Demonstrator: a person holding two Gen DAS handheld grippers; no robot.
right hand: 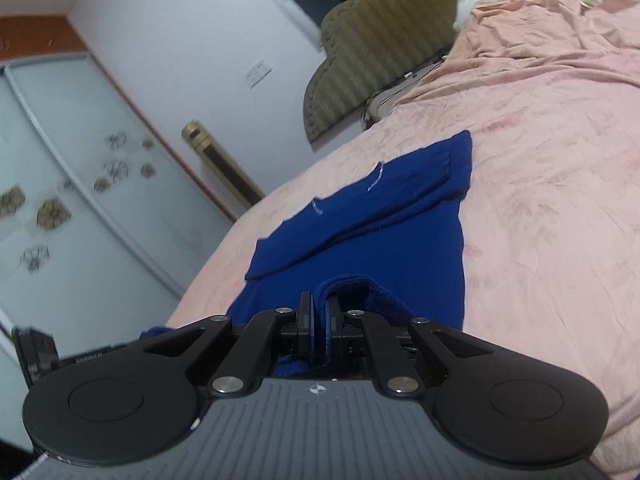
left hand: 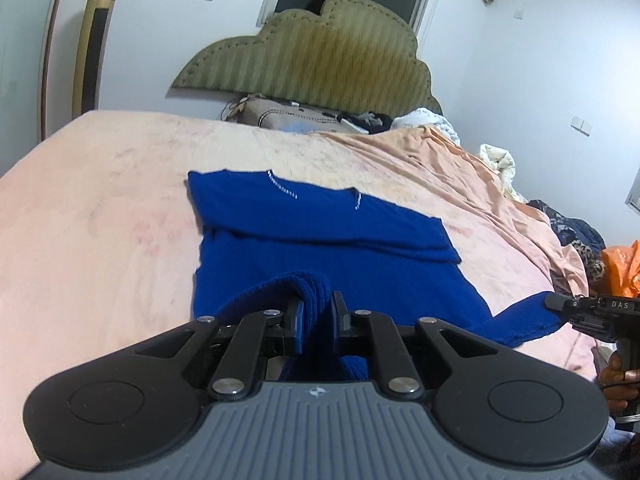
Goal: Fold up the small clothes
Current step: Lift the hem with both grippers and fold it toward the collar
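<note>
A blue knitted sweater (left hand: 320, 220) lies flat on the pink bed sheet (left hand: 100, 220), its sleeves folded across the chest and its collar toward the headboard. My left gripper (left hand: 318, 312) is shut on the sweater's near hem, with a bunch of blue knit rising between its pads. In the same view the right gripper (left hand: 560, 304) pinches the hem's other corner at the right edge, held by a hand (left hand: 618, 376). The right wrist view shows the sweater (right hand: 380, 208) stretching away and my right gripper (right hand: 320, 312) shut on a fold of its hem.
An olive padded headboard (left hand: 320, 48) stands at the far end of the bed, with a bag and loose clothes (left hand: 372, 120) below it. Crumpled bedding (left hand: 496, 156) and an orange bag (left hand: 624, 268) lie at the right. A wardrobe with patterned glass doors (right hand: 60, 200) is on the left.
</note>
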